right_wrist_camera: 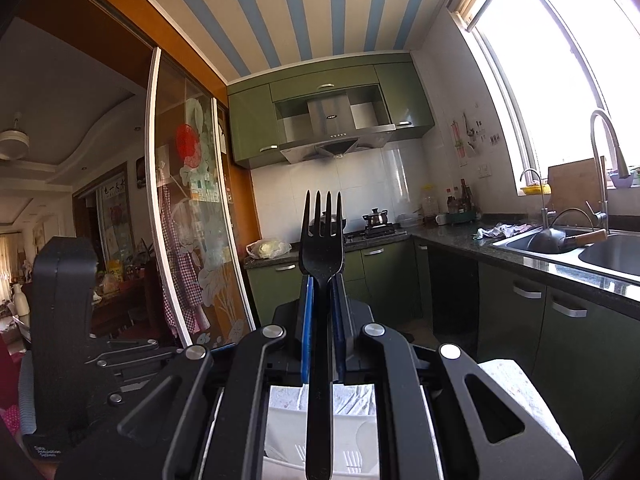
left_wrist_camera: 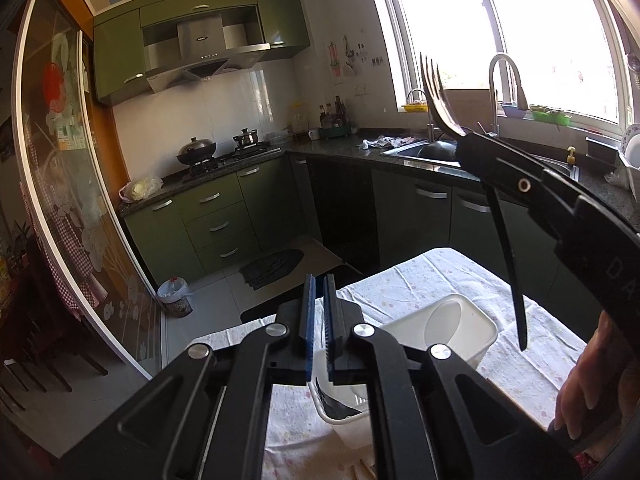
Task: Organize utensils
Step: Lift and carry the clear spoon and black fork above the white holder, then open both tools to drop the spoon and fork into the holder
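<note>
A black plastic fork point(right_wrist_camera: 322, 248) stands tines up between the blue pads of my right gripper point(right_wrist_camera: 322, 280), which is shut on its neck. The handle runs down toward the camera. From the left wrist view the same fork point(left_wrist_camera: 434, 96) sticks up out of the right gripper point(left_wrist_camera: 466, 142), its handle hanging over a white bin point(left_wrist_camera: 476, 322) on the cloth-covered table point(left_wrist_camera: 420, 280). My left gripper point(left_wrist_camera: 319, 292) is shut, with nothing between its pads, above a white slotted basket point(left_wrist_camera: 348, 420) that holds something black.
A hand point(left_wrist_camera: 580, 380) grips the right tool at the lower right. Behind the table run green cabinets, a steel sink point(left_wrist_camera: 424, 150) with a tall faucet point(left_wrist_camera: 500, 80), and a stove with a wok point(left_wrist_camera: 196, 152). A glass sliding door point(left_wrist_camera: 60, 200) is on the left.
</note>
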A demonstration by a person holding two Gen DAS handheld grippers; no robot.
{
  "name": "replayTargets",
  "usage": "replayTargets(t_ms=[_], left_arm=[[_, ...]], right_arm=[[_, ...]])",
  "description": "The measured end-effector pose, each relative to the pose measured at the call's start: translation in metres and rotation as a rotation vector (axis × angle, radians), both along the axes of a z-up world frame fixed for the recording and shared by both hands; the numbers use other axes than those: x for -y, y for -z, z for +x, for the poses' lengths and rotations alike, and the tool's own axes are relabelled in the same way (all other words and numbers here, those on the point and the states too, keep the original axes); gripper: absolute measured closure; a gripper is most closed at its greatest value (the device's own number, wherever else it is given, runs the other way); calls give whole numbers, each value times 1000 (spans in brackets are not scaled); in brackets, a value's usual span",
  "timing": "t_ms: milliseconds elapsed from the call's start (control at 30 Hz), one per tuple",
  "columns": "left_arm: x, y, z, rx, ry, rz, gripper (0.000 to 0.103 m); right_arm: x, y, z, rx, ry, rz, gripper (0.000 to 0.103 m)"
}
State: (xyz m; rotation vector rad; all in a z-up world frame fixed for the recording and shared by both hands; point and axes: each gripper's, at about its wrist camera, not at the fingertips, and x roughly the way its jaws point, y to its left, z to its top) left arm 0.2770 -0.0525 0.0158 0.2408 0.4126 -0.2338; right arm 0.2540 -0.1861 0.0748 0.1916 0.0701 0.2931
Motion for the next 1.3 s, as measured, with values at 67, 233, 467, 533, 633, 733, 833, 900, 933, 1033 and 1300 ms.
replayTargets(t_ms=[67, 233, 467, 533, 633, 733, 833, 900, 933, 1033, 1300], left_arm=[[-4, 1, -2, -1, -1, -15, 96], [-10, 2, -9, -6, 5, -30, 96], [-18, 4, -12, -29, 10, -55, 96], [-19, 5, -14, -28, 13, -55, 96], [-18, 5, -16, -28, 18, -55, 96], [-17, 7, -17, -32, 22, -58, 96], [-18, 5, -14, -40, 25, -61, 96], [-16, 8, -12, -54, 27, -65, 96], [-15, 10, -11, -62, 28, -67, 96], [-13, 15, -8, -83, 29, -66, 96], [-11, 25, -7, -108, 27, -58, 96]], right_arm=[[-4, 4, 9, 7, 20, -16, 93], [-8, 19, 34, -4, 69, -37, 93], [-14, 47, 56, -26, 114, -66, 93], [-16, 53, 57, -28, 119, -75, 93], [-15, 63, 55, -33, 120, -84, 93], [-14, 71, 49, -40, 120, -91, 93], [-8, 76, 40, -43, 120, -86, 93], [-4, 79, 34, -47, 118, -84, 93], [-1, 80, 31, -49, 117, -83, 93], [3, 83, 25, -56, 112, -81, 93], [6, 93, 7, -81, 88, -98, 93]])
